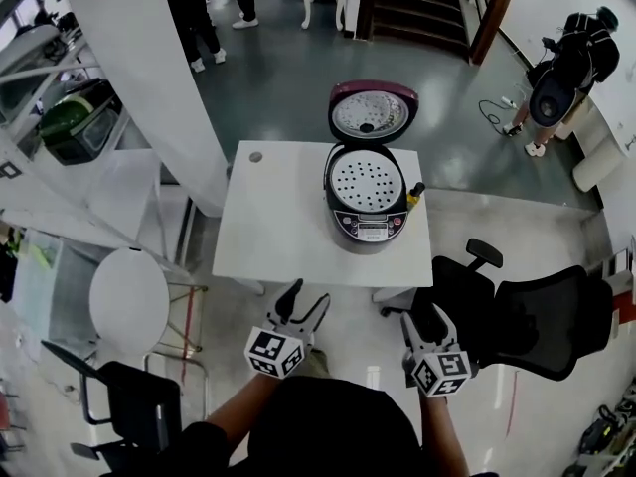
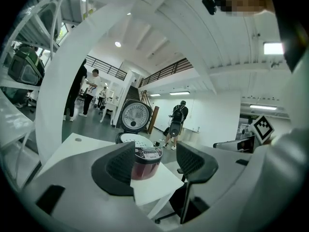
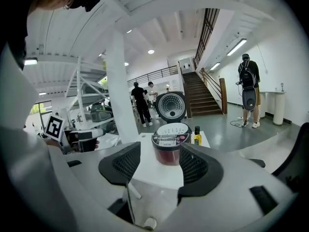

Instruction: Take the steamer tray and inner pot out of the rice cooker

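Two empty, wide-open tools — left gripper (image 1: 307, 302), right gripper (image 1: 412, 316) — short of the lid-up rice cooker (image 1: 365, 225), panel print unreadable

- The rice cooker (image 1: 366, 222) stands on the table (image 1: 288, 217), toward its far right corner, with its lid (image 1: 371, 114) tipped up behind
- The steamer tray (image 1: 366, 182) sits in the cooker's top
- A bottle (image 1: 414, 195) stands just right of the cooker
- The left gripper (image 1: 306, 304) and right gripper (image 1: 409, 314) hang side by side before the table's near edge
- An office chair (image 1: 537, 316) is right of them
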Available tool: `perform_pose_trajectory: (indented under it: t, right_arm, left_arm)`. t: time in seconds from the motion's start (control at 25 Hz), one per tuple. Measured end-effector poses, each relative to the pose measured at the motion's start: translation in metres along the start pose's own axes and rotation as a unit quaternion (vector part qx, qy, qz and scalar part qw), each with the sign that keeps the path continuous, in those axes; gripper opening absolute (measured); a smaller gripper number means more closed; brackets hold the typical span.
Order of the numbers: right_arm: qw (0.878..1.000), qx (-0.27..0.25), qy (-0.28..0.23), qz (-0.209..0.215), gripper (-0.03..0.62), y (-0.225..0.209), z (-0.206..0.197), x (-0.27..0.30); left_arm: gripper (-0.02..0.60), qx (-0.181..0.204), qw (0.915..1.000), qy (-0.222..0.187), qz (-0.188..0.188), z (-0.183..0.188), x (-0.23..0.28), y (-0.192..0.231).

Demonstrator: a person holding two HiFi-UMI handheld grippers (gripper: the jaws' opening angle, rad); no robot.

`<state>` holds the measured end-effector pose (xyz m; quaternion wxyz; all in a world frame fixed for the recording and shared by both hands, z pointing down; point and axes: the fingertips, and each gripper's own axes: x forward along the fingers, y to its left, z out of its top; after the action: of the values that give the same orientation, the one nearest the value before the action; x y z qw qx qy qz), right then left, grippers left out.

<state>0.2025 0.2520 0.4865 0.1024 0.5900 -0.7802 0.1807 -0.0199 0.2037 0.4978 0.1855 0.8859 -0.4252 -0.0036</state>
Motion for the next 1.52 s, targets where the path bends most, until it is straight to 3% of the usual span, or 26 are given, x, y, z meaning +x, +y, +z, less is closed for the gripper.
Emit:
perform_pose_trajectory:
  t: [0.2,0.6,0.96,1.24,1.52]
  right_arm:
    - [1.0,-0.003,0.002,-0.006,0.221,0.015,0.017,0.05]
    - [1.0,0.0,0.014,-0.008,0.221,0.028,0.031,0.108]
    - [1.0,0.002,0.02,0.013,0.221,-0.003,0.041,0.156]
    - [0.999,-0.019,0.014,0.042,0.221,-0.054,0.075,0.208]
    - [0.998,-0.004,0.026,0.057,0.221,-0.109,0.082,0.248]
  left_arm:
    - [0.242,-0.003,0.9998,-0.013,-0.012,0.023,0.026,0.043]
    - [0.242,-0.014,0.9997,-0.009,-0.021,0.04,0.056,0.084]
    - [0.243,-0.029,0.9995,0.012,0.007,0.031,0.091,0.105]
    - [0.244,-0.045,0.9977,0.015,0.048,0.041,0.157,0.117]
    - [0.244,-0.041,0.9979,0.0,0.05,0.063,0.233,0.115]
